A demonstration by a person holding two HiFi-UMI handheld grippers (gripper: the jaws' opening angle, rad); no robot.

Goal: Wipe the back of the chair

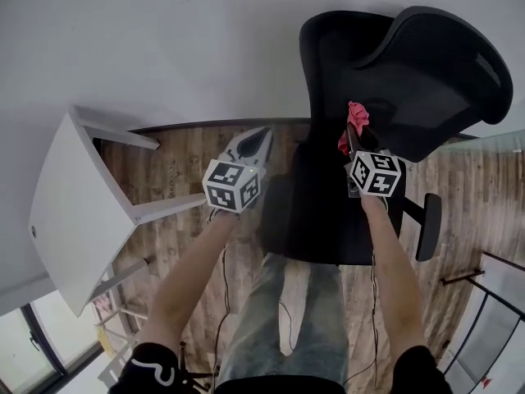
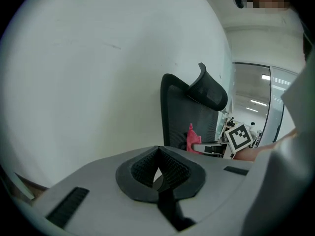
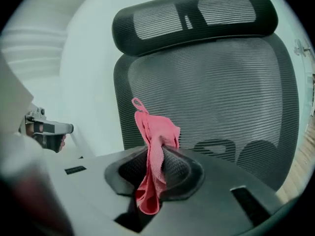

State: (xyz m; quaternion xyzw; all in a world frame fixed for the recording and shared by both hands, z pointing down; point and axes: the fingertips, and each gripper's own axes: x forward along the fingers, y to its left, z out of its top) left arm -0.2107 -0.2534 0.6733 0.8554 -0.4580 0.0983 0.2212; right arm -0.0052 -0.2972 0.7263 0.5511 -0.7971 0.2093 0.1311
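Approach step: right gripper (image 3: 160, 154) jaws clenched on pink cloth (image 3: 156, 132), near mesh chair back (image 3: 216, 87); left gripper (image 2: 158, 154) jaws closed, empty. Next, likely: press cloth on.

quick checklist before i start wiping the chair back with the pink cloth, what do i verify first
1. Cloth held: the right gripper is shut on the pink cloth. ok.
2. Cloth to wipe with: a tuft stands up past the jaw tips and the rest hangs below them. ok.
3. Aim: the right gripper view looks straight at the mesh backrest, below the headrest. ok.
4. Contact: whether the cloth already touches the mesh. cannot tell.
5. Left gripper: jaws together with nothing between them, off to the left of the chair. ok.
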